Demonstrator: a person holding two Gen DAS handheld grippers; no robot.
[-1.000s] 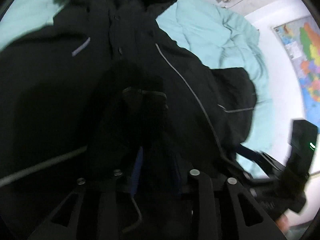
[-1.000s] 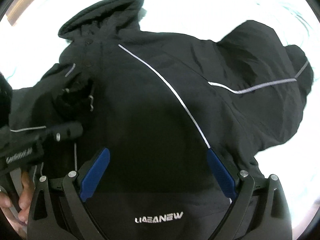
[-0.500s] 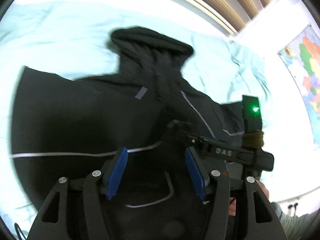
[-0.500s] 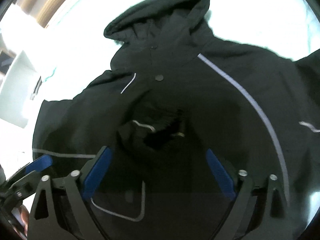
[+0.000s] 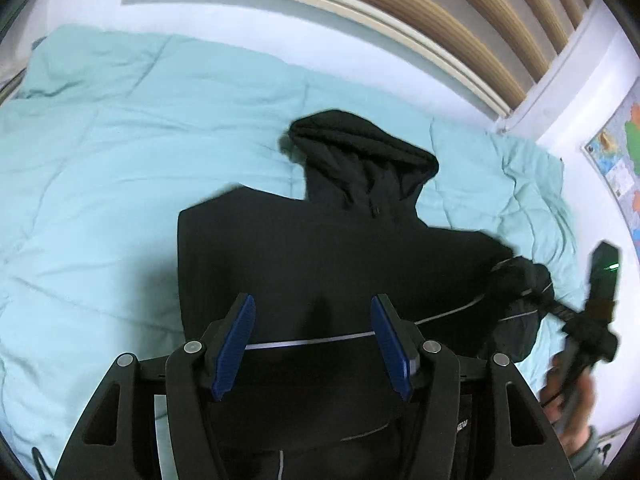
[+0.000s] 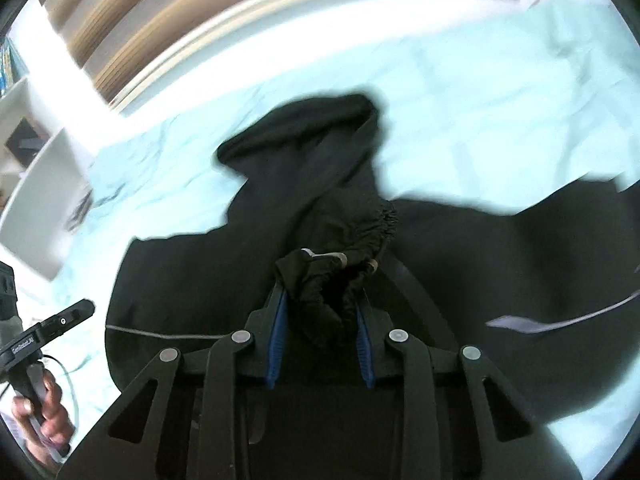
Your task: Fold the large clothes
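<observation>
A black hooded jacket (image 5: 320, 264) lies spread on the light green duvet (image 5: 120, 152) of a bed, with its hood (image 5: 360, 156) toward the slatted headboard (image 5: 460, 28). The step in hand seems to be the folding of a sleeve across the body.

The right gripper (image 6: 320, 320) has the bunched cuff of the sleeve (image 6: 332, 284) between its blue fingers (image 6: 278, 332). These fingers are closing, and the pads already press the cloth from both sides. In the left wrist view the same gripper (image 5: 560, 312) appears at the right edge, with the sleeve stretched from it.

The left gripper (image 5: 312, 344) hangs above the lower part of the jacket. Its fingers (image 5: 236, 344) are apart and nothing is between them; only the grey reflective stripe (image 5: 312, 342) of the jacket shows behind.

For the next move, I think the right hand must carry the cuff inward over the chest and lay it flat. The grip must be firm first, because the thick cuff can slip. The left gripper is free, so it can press down the body or take the hem.
</observation>
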